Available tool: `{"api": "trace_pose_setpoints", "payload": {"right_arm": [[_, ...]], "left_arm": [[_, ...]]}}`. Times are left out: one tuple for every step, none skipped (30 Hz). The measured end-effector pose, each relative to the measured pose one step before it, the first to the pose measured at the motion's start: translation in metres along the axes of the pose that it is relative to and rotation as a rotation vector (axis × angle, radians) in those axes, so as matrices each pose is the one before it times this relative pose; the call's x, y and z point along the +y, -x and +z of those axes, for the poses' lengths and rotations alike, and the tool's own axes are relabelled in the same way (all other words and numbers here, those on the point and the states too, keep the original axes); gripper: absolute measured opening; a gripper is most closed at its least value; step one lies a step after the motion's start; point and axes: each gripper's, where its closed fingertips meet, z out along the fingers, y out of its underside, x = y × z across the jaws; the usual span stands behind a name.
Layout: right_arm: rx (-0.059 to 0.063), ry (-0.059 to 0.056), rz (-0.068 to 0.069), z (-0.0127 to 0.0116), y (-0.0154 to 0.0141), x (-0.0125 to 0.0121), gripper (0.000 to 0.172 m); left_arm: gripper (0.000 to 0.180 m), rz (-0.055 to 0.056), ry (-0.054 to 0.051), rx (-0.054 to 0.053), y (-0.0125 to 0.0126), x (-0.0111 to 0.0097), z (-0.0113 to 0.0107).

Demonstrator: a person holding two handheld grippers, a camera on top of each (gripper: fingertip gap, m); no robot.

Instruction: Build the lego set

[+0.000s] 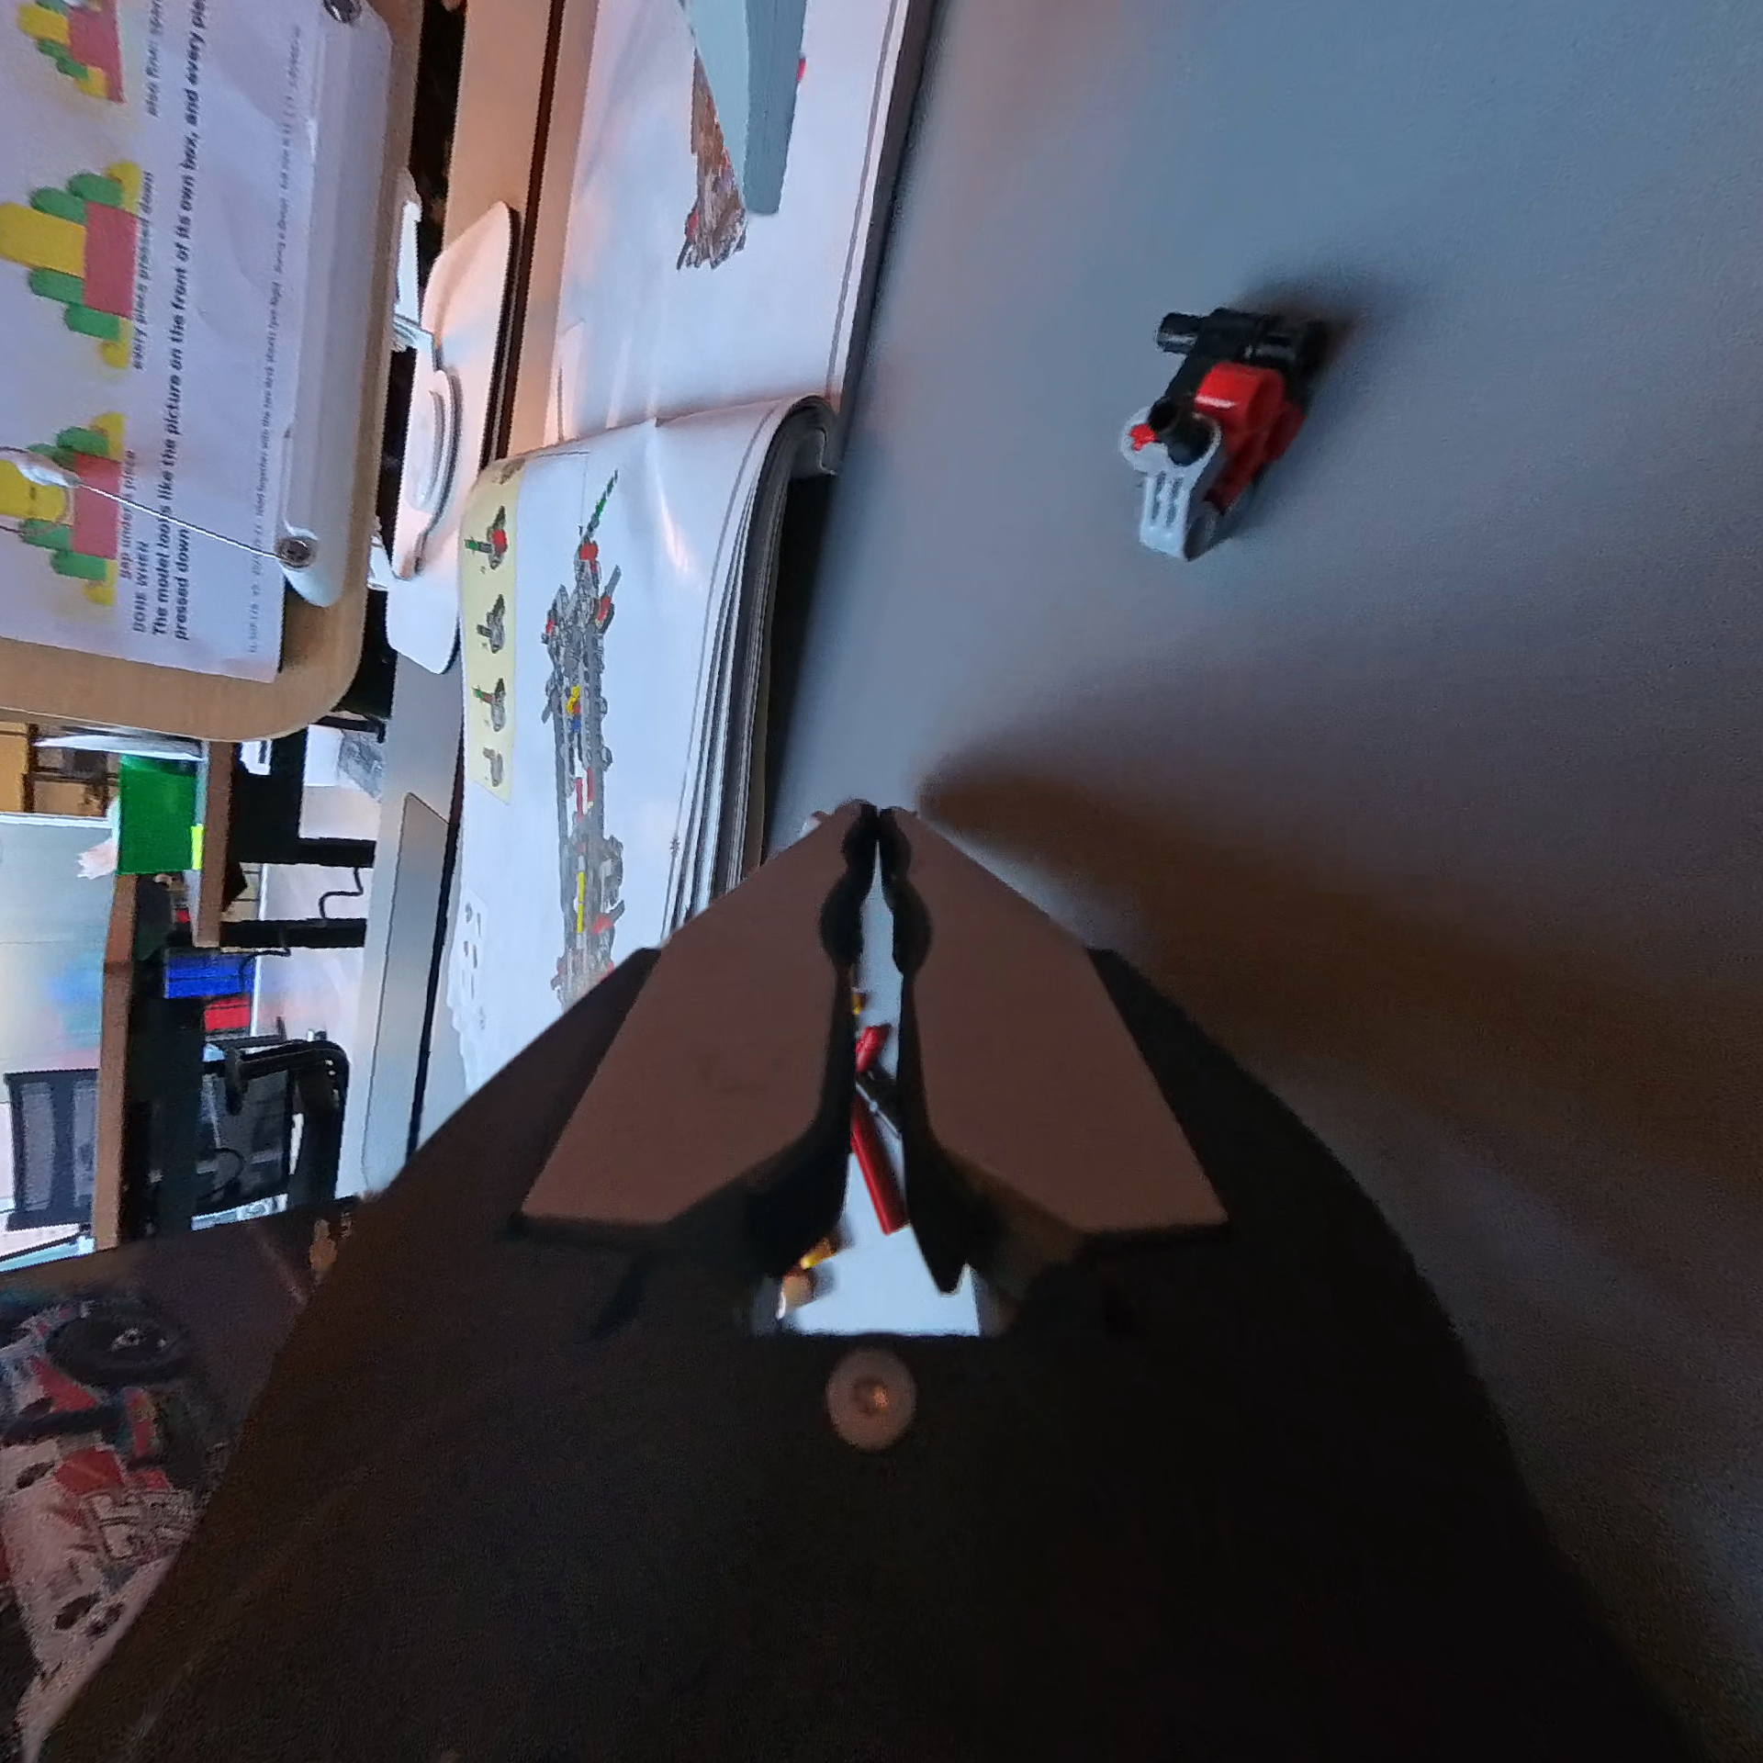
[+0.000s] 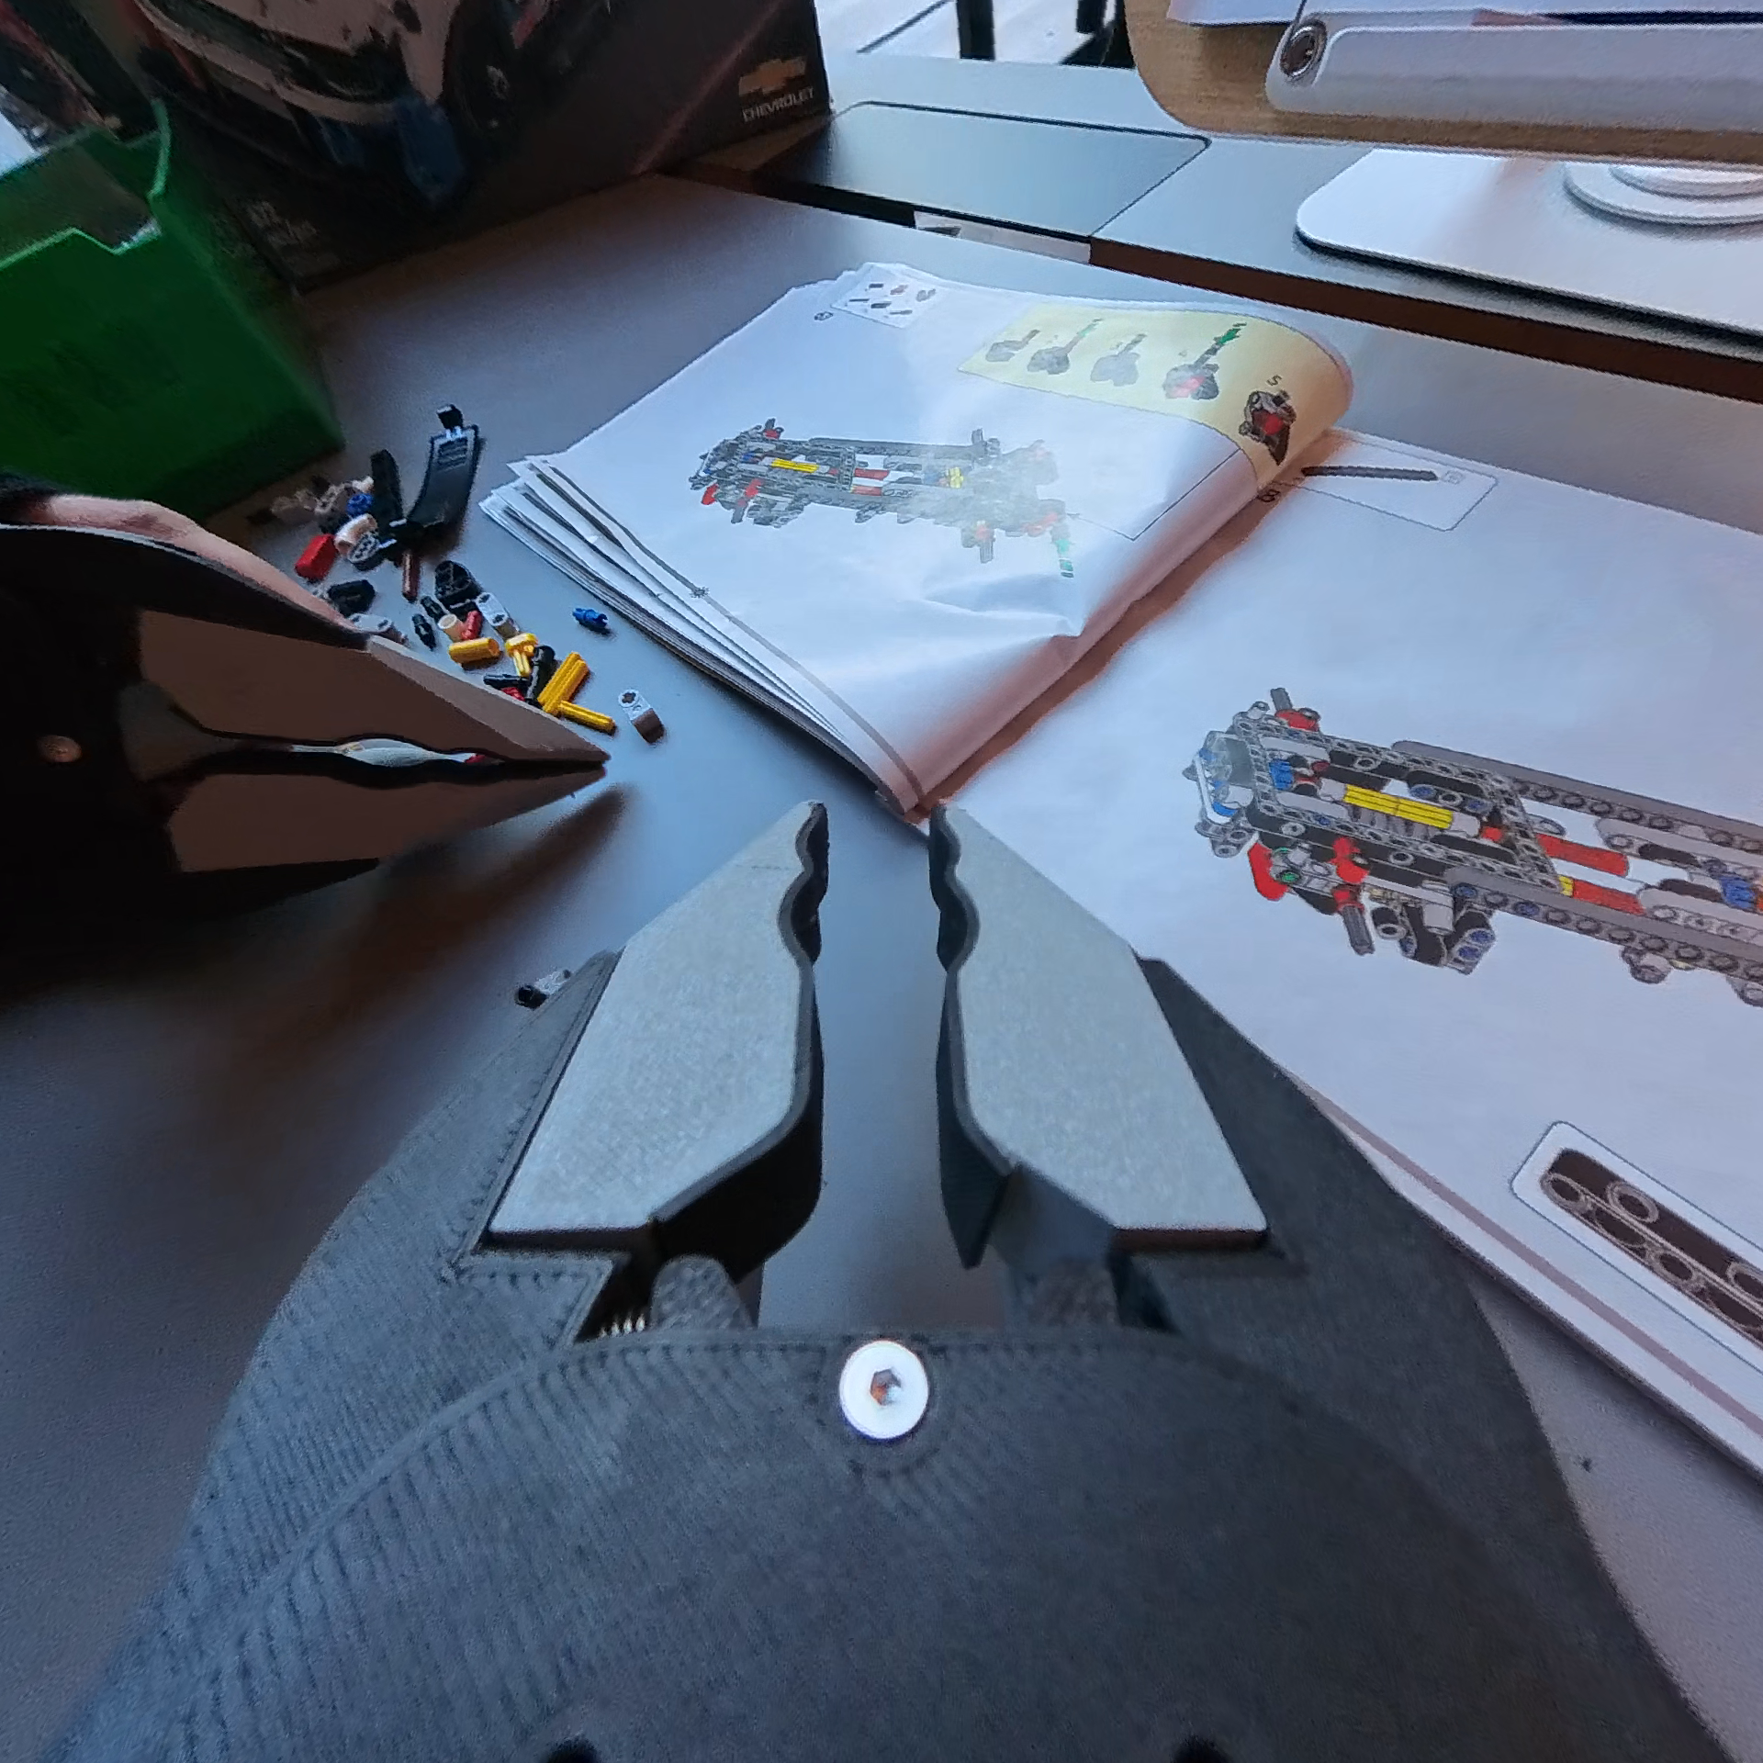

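Over dark table (image 2: 668, 286): right fingers (image 2: 801, 859) parted, bare.

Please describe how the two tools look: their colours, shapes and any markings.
Both tools, left and right, have a dark ribbed body with one silver screw. Their fingers are flat, tapering wedges with wavy black inner edges. No cables or markings show.
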Motion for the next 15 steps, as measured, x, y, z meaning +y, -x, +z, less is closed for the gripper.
{"api": "trace_pose_setpoints", "payload": {"right_arm": [[-0.0074,-0.0046,0.0070,-0.00088,0.00050,-0.00029,0.018],[-0.0063,-0.0042,0.0055,-0.00089,0.00039,-0.00033,0.017],[-0.0049,-0.0032,0.0036,-0.00060,0.00035,-0.00020,0.017],[-0.0039,-0.0009,0.0017,-0.00027,0.00045,-0.00002,0.017],[-0.0028,0.0016,0.0000,0.00000,0.00048,0.00032,0.017],[-0.0015,0.0029,-0.0023,0.00023,0.00044,0.00042,0.017],[-0.0003,0.0035,-0.0043,0.00031,0.00048,0.00053,0.017],[0.0002,0.0038,-0.0049,0.00041,0.00054,0.00044,0.017],[-0.0006,0.0042,-0.0045,0.00035,0.00054,0.00058,0.017],[-0.0014,0.0048,-0.0030,0.00049,0.00047,0.00061,0.017],[-0.0025,0.0030,-0.0013,0.00030,0.00044,0.00044,0.017],[-0.0032,0.0013,0.0003,0.00016,0.00032,0.00013,0.017],[-0.0036,0.0015,0.0022,0.00013,0.00026,0.00021,0.016],[-0.0046,0.0007,0.0032,-0.00009,0.00022,0.00007,0.016],[-0.0062,-0.0010,0.0024,-0.00013,0.00048,-0.00019,0.017]], "left_arm": [[0.000,-0.0064,-0.0030,0.0051,-0.00042,-0.00013,0.00056],[0.000,-0.0013,-0.0067,0.0045,-0.00059,-0.00080,0.00018],[0.000,0.0029,-0.0045,-0.0010,0.00000,-0.00057,0.00019],[0.000,0.0041,0.0031,-0.0030,0.00015,0.00020,0.00032],[0.000,0.0037,0.0047,-0.0004,-0.00026,0.00044,0.00034],[0.000,0.0037,0.0007,0.0002,-0.00035,-0.00016,0.00013],[0.000,0.0033,-0.0027,0.0017,-0.00056,-0.00079,-0.00019],[0.000,0.0029,-0.0033,0.0037,-0.00092,-0.00085,-0.00023],[0.000,0.0042,-0.0031,0.0038,-0.00112,-0.00113,-0.00038],[0.000,0.0071,-0.0017,0.0017,-0.00105,-0.00119,-0.00063],[0.000,0.0110,-0.0016,0.0010,-0.00113,-0.00176,-0.00097],[0.000,0.0129,-0.0053,-0.0004,-0.00120,-0.00261,-0.00151],[0.000,0.0125,-0.0078,-0.0018,-0.00113,-0.00332,-0.00194],[0.000,0.0111,-0.0069,-0.0018,-0.00096,-0.00347,-0.00208],[0.000,0.0094,-0.0064,-0.0017,-0.00089,-0.00328,-0.00181]]}}
